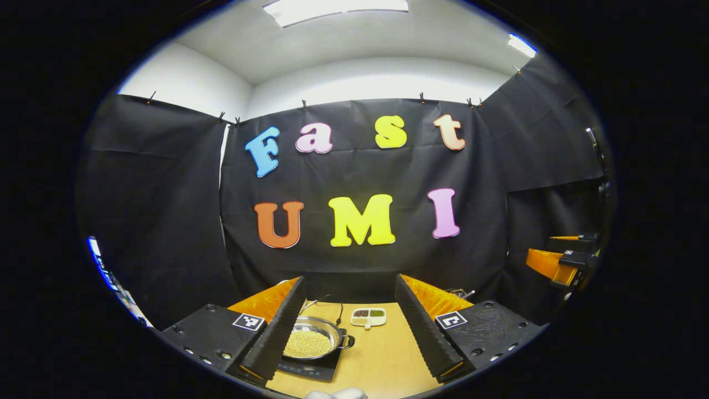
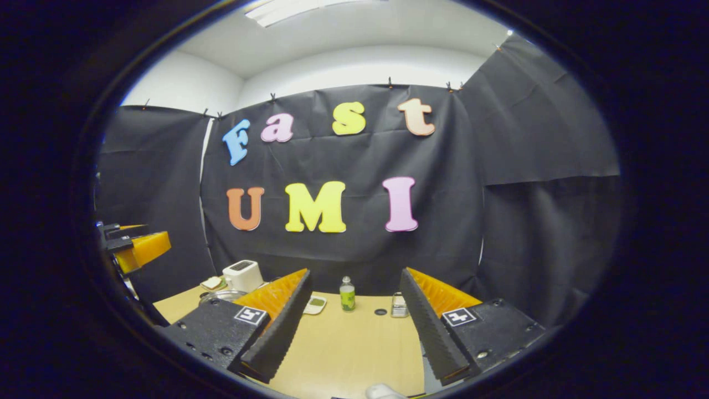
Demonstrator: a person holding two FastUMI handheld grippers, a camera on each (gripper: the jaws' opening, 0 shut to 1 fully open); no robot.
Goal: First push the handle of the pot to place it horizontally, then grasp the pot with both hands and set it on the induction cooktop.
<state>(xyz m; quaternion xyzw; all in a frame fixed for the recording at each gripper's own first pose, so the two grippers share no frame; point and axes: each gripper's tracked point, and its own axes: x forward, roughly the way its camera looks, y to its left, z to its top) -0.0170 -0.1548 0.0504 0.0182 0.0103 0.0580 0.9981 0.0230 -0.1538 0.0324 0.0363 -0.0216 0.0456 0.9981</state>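
A steel pot (image 1: 318, 327) holding yellow grains sits on the black induction cooktop (image 1: 310, 367) at the left of the wooden table (image 1: 382, 354). A small dark side handle (image 1: 348, 341) sticks out to its right. My left gripper (image 1: 350, 288) hovers above and in front of the pot, open, with nothing between its fingers; its left finger (image 1: 277, 335) covers the pot's left edge. My right gripper (image 2: 354, 277) is open over bare table, and the pot's rim (image 2: 221, 295) peeks out behind its left finger. Each gripper shows at the edge of the other's view.
A small divided dish (image 1: 368, 317) lies behind the pot, with a thin dark wire (image 1: 332, 303) beside it. A white toaster (image 2: 242, 274), a small dish (image 2: 316, 303), a green-labelled bottle (image 2: 347, 293) and a metal object (image 2: 399, 305) stand along the back.
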